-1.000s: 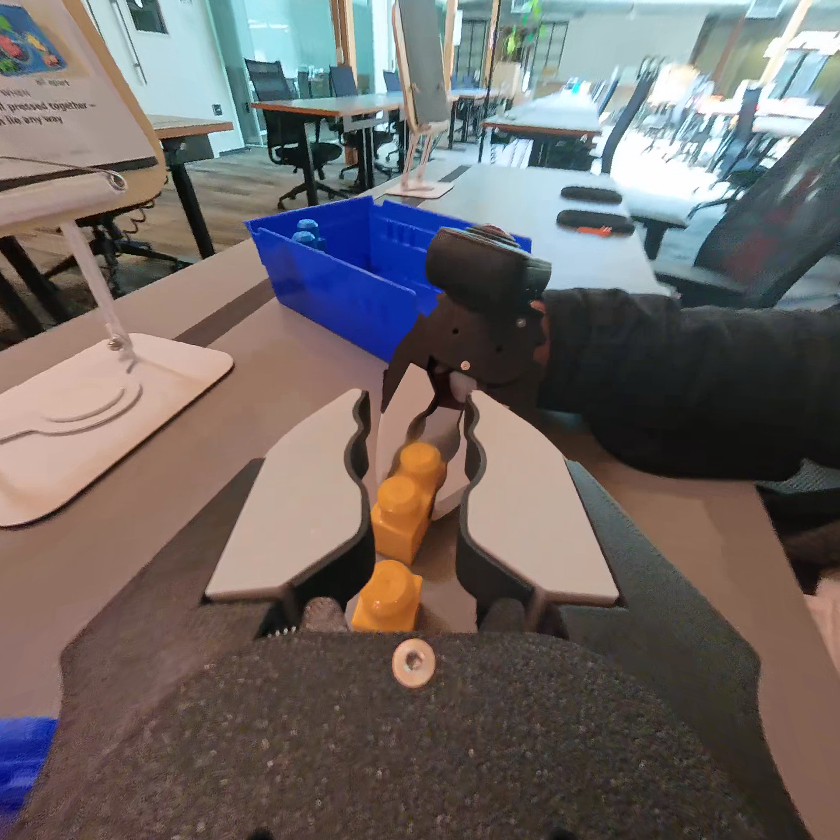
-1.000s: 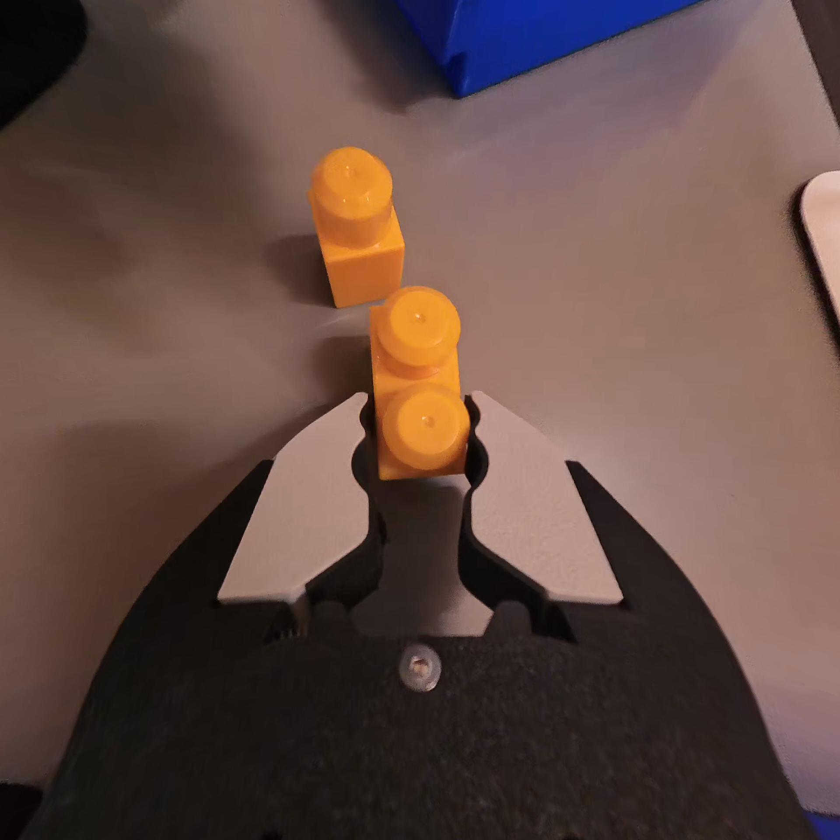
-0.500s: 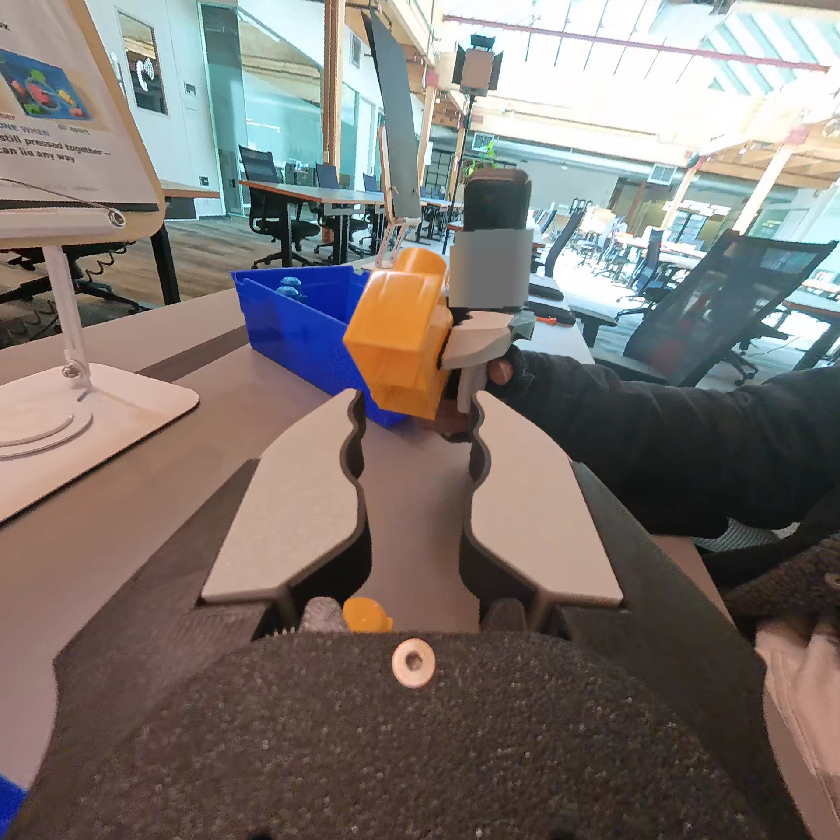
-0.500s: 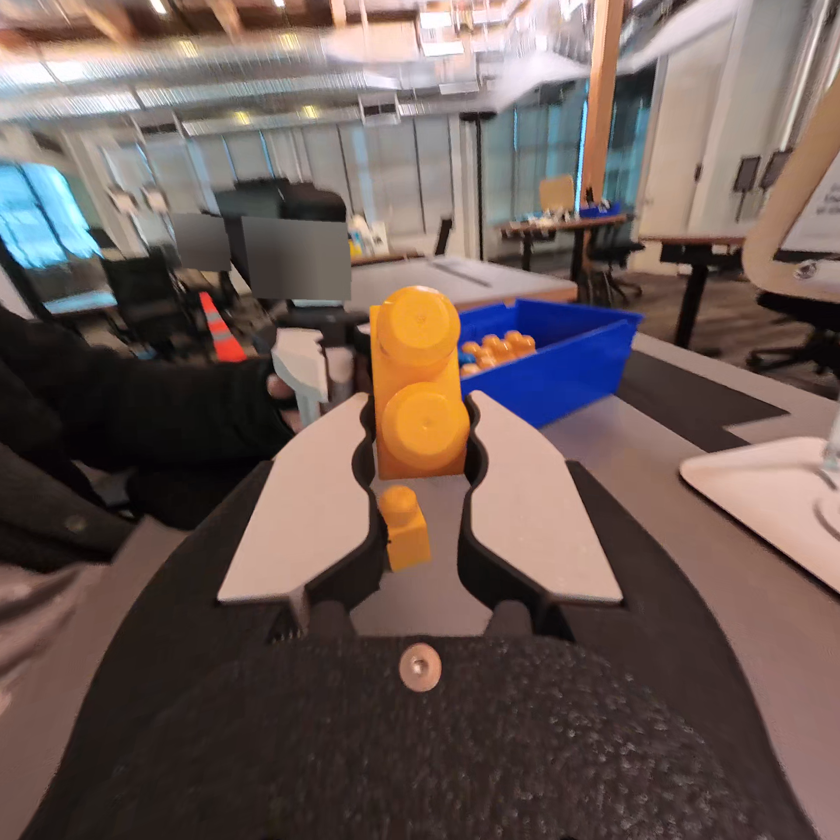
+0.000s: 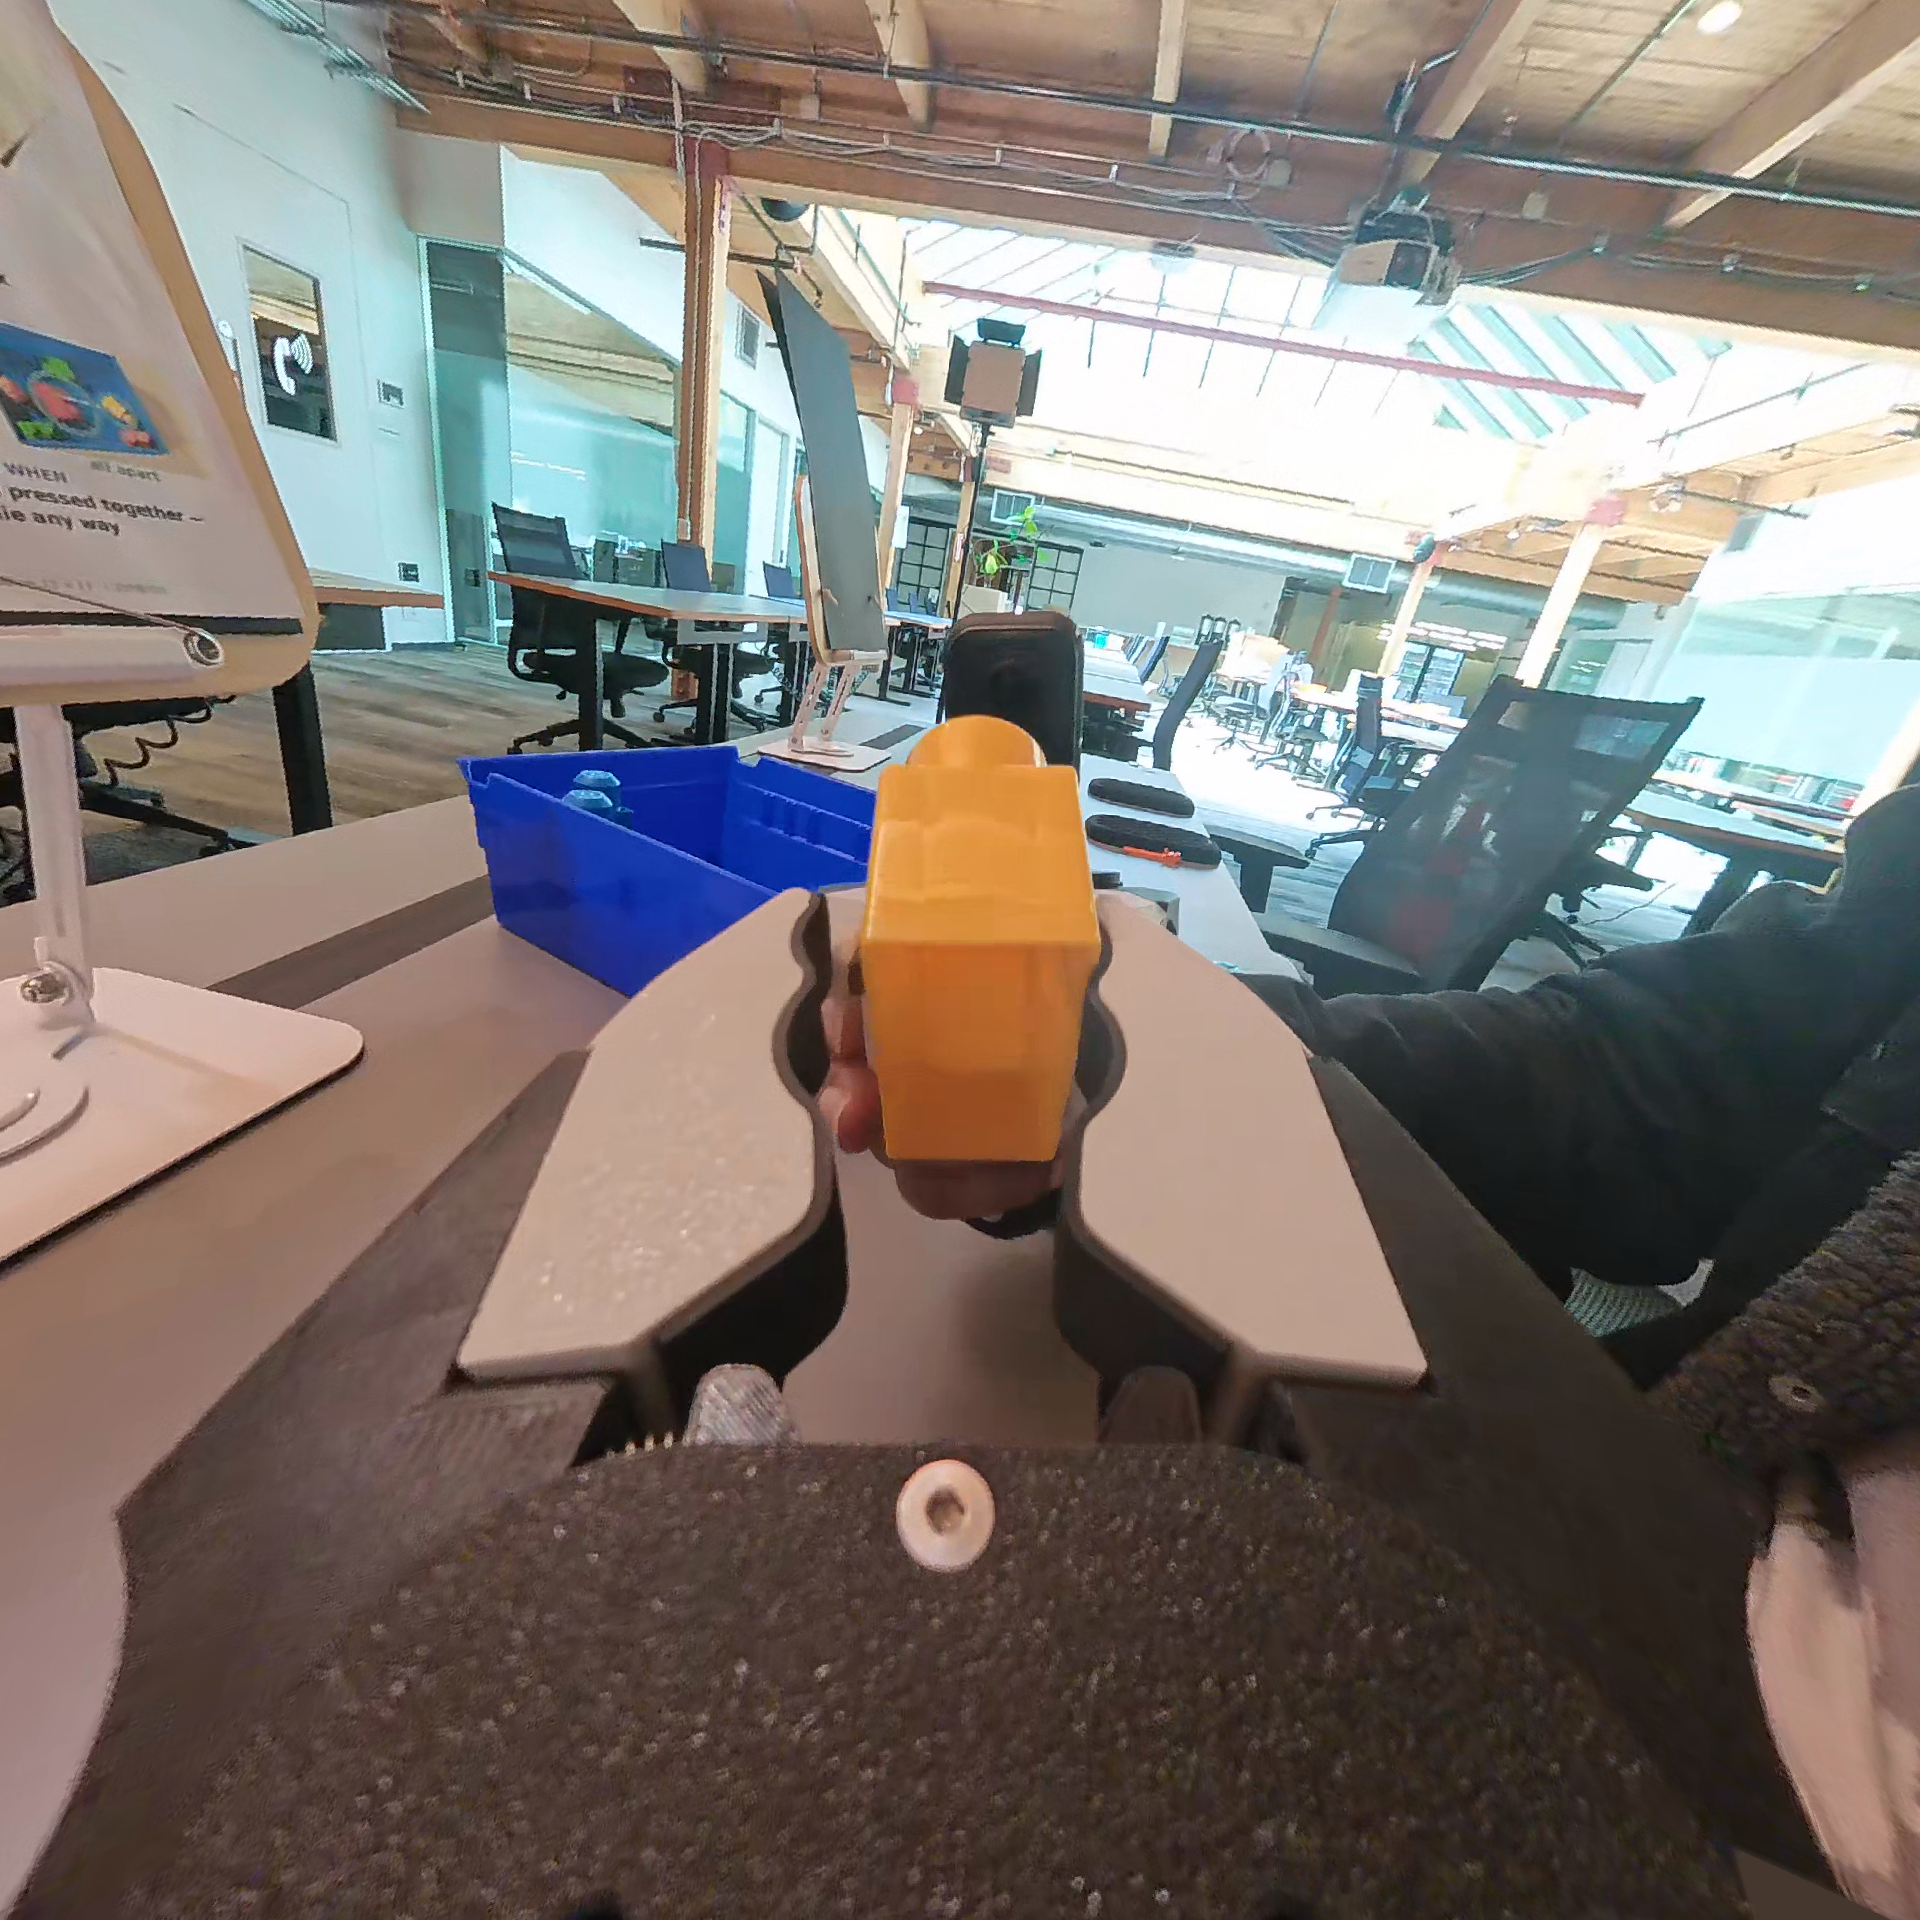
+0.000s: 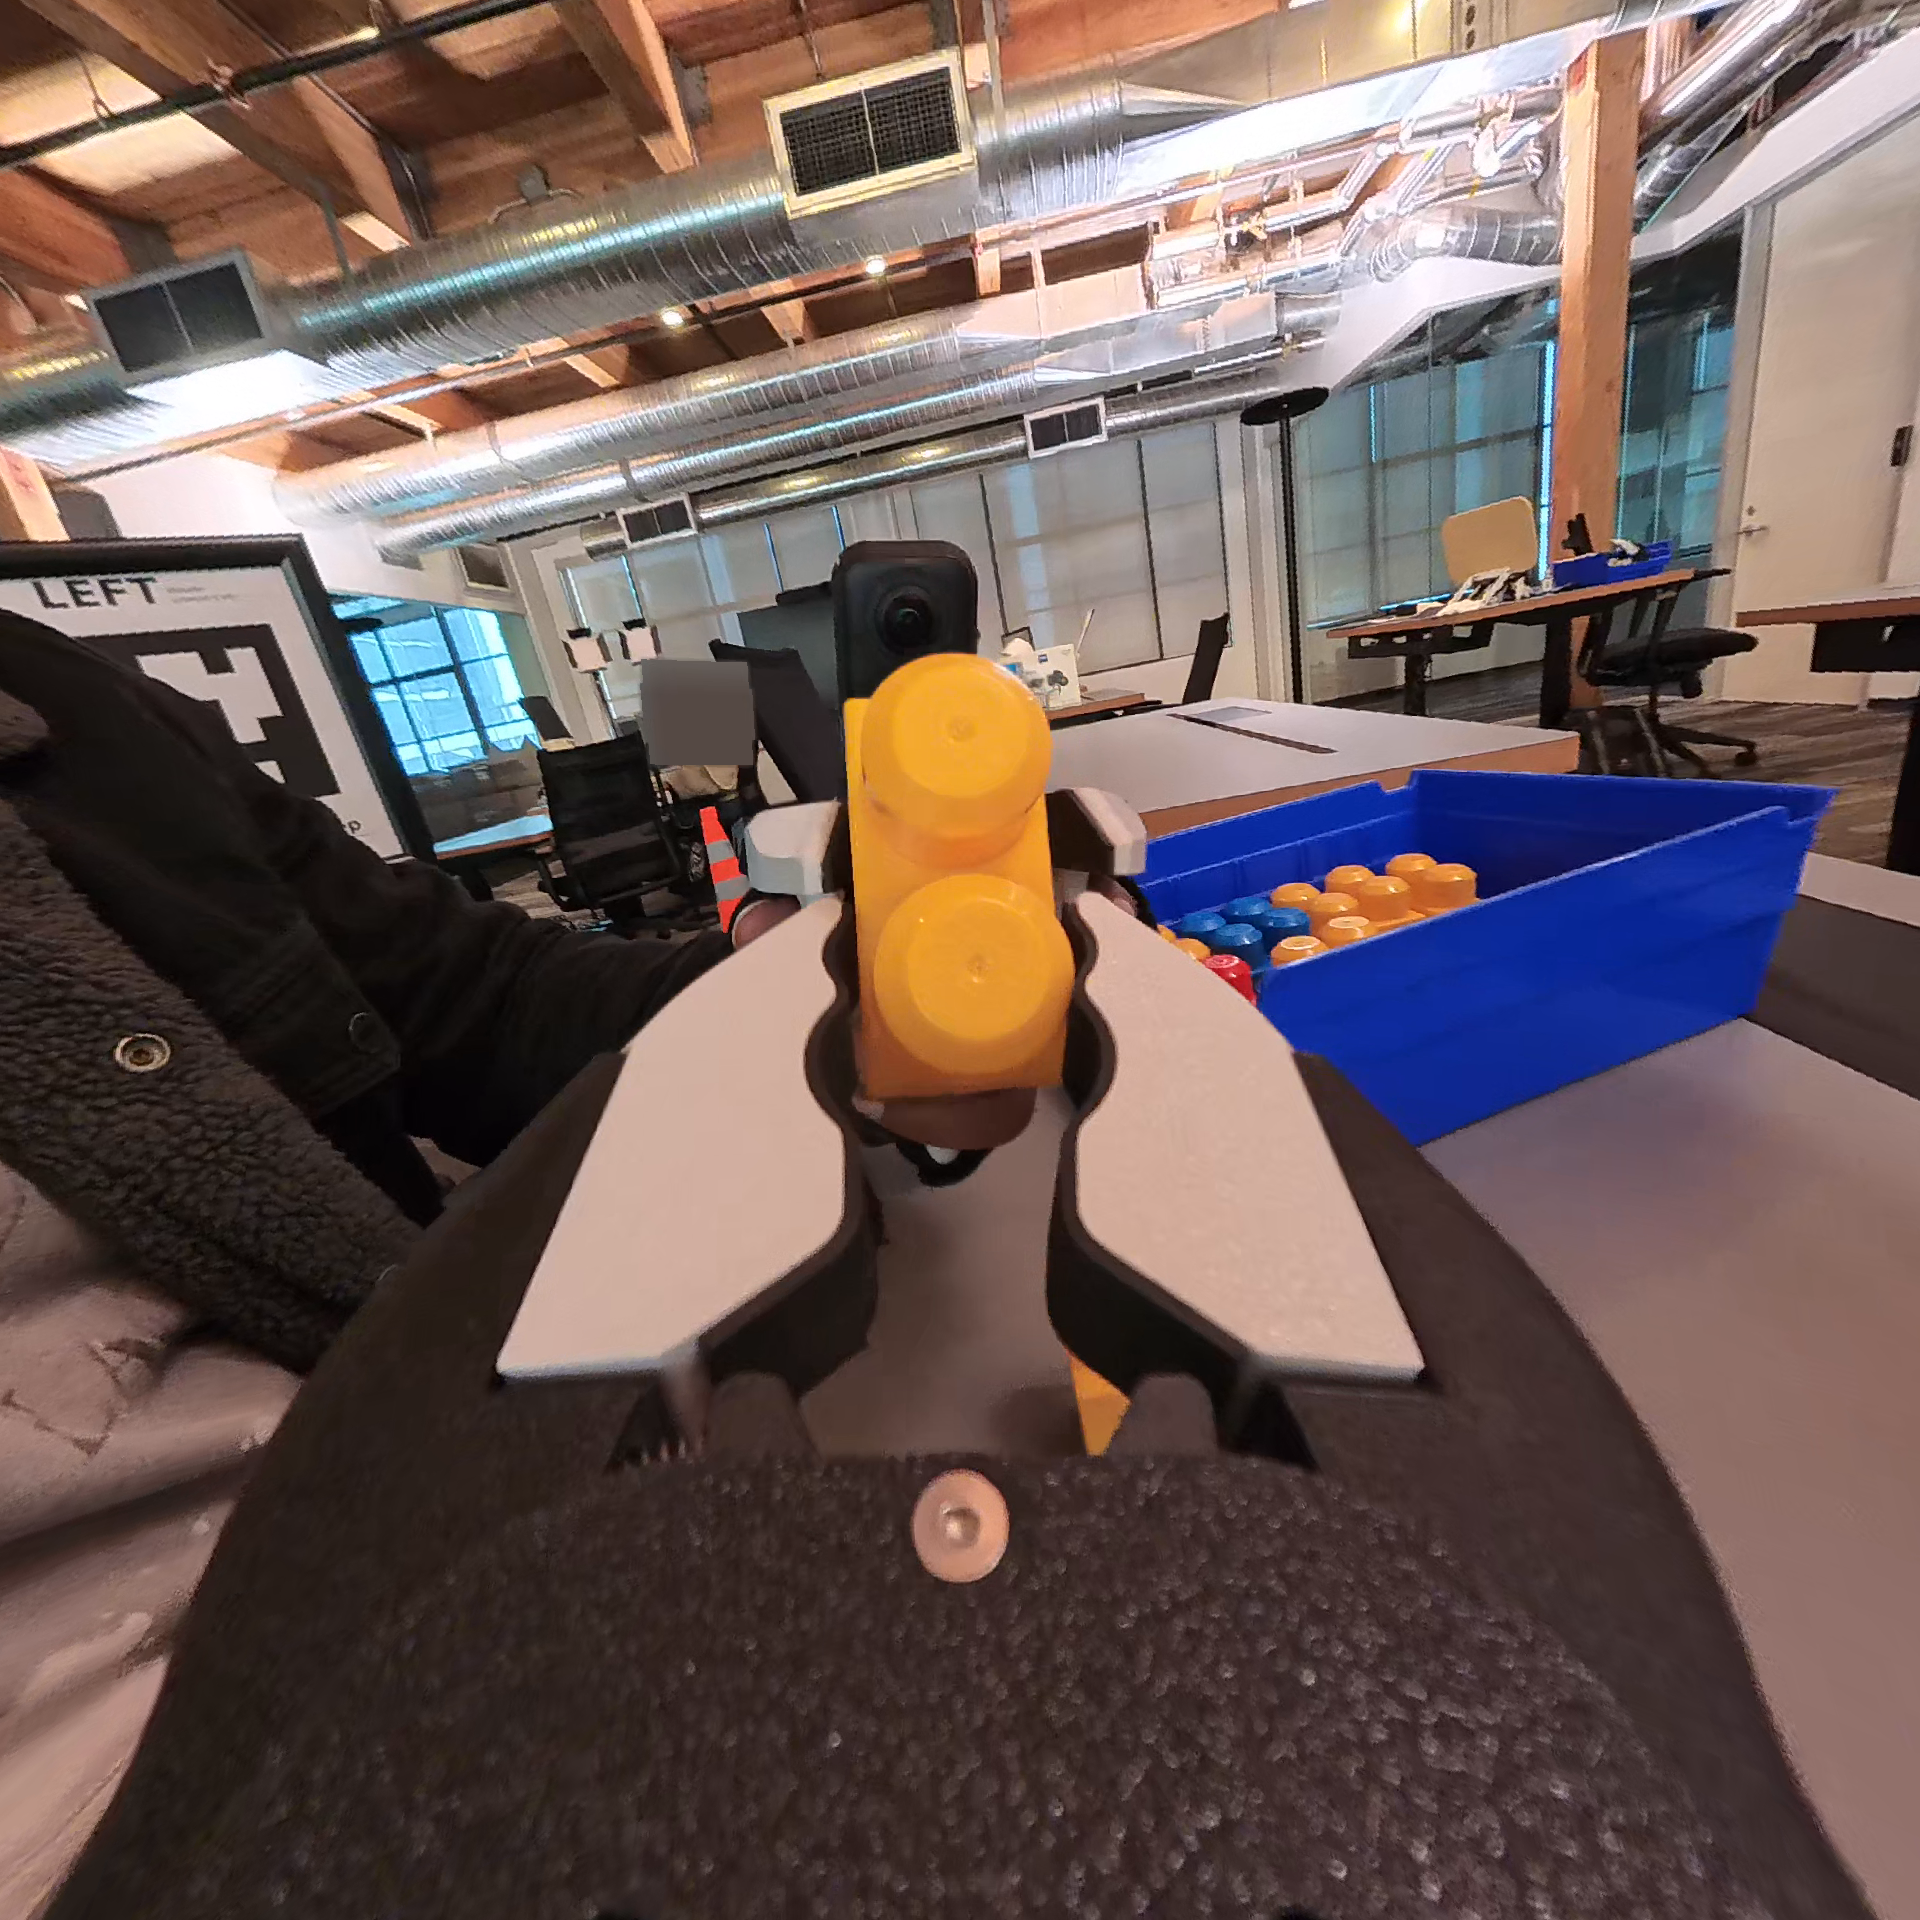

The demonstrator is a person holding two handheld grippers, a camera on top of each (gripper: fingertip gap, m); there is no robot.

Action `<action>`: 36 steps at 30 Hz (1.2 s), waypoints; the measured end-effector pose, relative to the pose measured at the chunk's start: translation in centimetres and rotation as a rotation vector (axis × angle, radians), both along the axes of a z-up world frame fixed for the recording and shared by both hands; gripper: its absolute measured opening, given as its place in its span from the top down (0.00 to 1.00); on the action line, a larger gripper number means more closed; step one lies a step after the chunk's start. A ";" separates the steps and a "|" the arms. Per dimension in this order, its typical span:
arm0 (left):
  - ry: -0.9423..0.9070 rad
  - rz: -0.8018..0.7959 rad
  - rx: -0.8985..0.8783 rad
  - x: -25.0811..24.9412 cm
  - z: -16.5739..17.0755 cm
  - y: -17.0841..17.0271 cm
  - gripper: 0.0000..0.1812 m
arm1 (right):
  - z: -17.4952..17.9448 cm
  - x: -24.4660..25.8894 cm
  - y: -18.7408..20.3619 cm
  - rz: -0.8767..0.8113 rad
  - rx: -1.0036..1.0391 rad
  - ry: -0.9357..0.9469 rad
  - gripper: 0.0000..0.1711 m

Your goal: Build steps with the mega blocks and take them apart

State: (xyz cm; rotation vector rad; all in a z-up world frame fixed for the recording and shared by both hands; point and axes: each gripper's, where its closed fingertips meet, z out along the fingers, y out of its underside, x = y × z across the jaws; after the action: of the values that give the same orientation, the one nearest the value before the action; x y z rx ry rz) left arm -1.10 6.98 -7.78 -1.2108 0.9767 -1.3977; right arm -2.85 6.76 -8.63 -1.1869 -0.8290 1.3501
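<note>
Pulling the orange block pair (image 6: pixel 956 914) apart is judged to be the step in hand, and it calls for a straight, even separation rather than a twist. In the right wrist view the right gripper (image 6: pixel 951 997) is clamped on the nearer part of the pair, studs facing the camera, while the left gripper (image 5: pixel 961 997) meets it from 12 o'clock. In the left wrist view the pair sits between the left gripper's fingers (image 5: pixel 686 1143), its flat underside toward the lens; the fingertips stand right at its sides, yet firm contact cannot be told. The pair is held in the air above the grey table (image 6: pixel 1558 1299). The blue bin (image 6: pixel 1507 966), at 2 o'clock in the right view, holds more orange, blue and red blocks. A sliver of another orange block (image 6: pixel 1096 1413) shows low between the right fingers, apparently lying on the table.

To do this well, each gripper should hold one block only, clear of the seam, squeeze firmly, then draw apart along the stud axis. A loose hold would likely let a block pop free toward the table's edge.
</note>
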 end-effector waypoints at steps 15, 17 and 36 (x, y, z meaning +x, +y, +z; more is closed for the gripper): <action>-0.032 0.029 0.023 -1.2 0.5 0.9 0.80 | -1.1 0.5 0.5 -0.028 -0.010 -0.163 0.74; -0.037 0.068 0.029 -1.7 0.6 1.7 0.80 | -2.7 0.6 1.0 -0.071 0.019 -0.284 0.74; 0.008 0.221 0.009 -4.6 -0.8 5.7 0.80 | -14.3 -3.3 2.7 -0.137 0.096 -0.963 0.80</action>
State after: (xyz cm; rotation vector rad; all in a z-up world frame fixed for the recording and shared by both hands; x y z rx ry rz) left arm -5.67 12.71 -8.57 -1.2770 0.8265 -1.2138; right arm -6.11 9.49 -22.89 -1.7944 -1.4184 0.5597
